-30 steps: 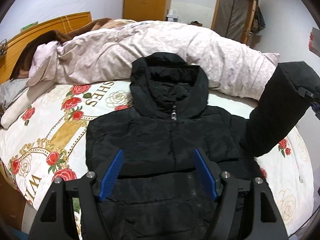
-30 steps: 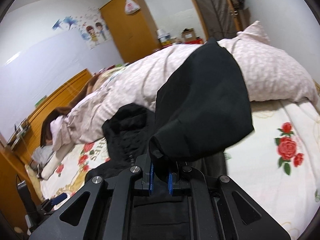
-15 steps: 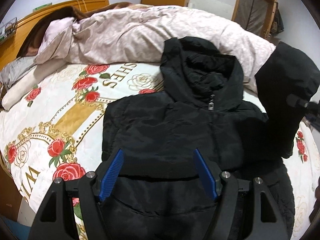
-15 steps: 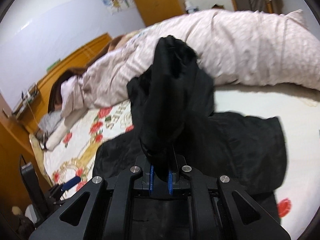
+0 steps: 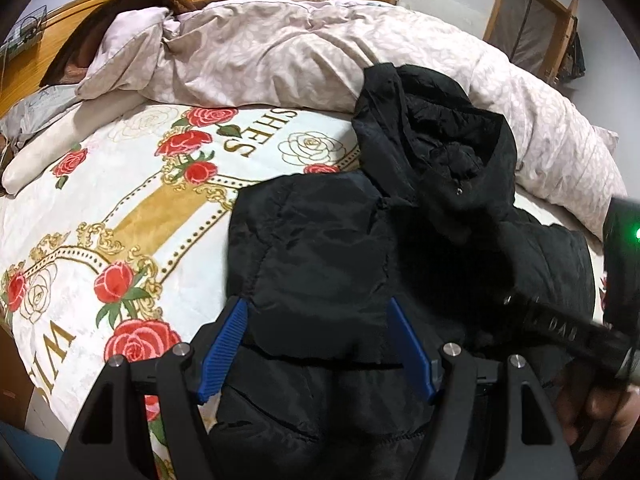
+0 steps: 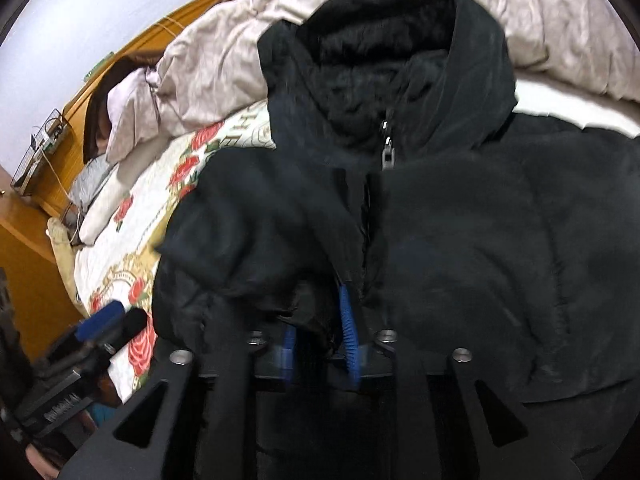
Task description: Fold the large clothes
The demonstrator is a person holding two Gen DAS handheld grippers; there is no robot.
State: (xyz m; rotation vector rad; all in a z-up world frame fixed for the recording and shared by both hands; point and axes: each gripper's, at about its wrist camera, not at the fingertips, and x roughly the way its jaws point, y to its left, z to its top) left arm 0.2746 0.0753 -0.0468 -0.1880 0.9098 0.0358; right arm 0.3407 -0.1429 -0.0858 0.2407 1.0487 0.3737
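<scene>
A black hooded puffer jacket [image 5: 400, 240] lies front up on the bed, hood toward the rolled duvet. Its zipper pull [image 6: 387, 156] shows in the right wrist view. My left gripper [image 5: 320, 344] is open and empty, just above the jacket's lower left part, where a folded-in sleeve [image 5: 320, 264] lies. My right gripper [image 6: 320, 332] hangs low over the jacket's chest with the black sleeve cuff [image 6: 316, 312] between its blue pads; the jaws stand slightly parted around it. The right tool [image 5: 568, 332] crosses the left wrist view at lower right.
A pink-beige duvet [image 5: 304, 48] is rolled along the far side of the bed. The rose-printed sheet [image 5: 140, 208] lies bare left of the jacket. A wooden headboard [image 5: 48, 40] and pillows stand at the far left. A door [image 5: 524, 32] is at the back right.
My right gripper has carried the sleeve from high on the right down across the jacket's chest. Its jaws have eased apart a little. The left gripper shifted left and stayed open.
</scene>
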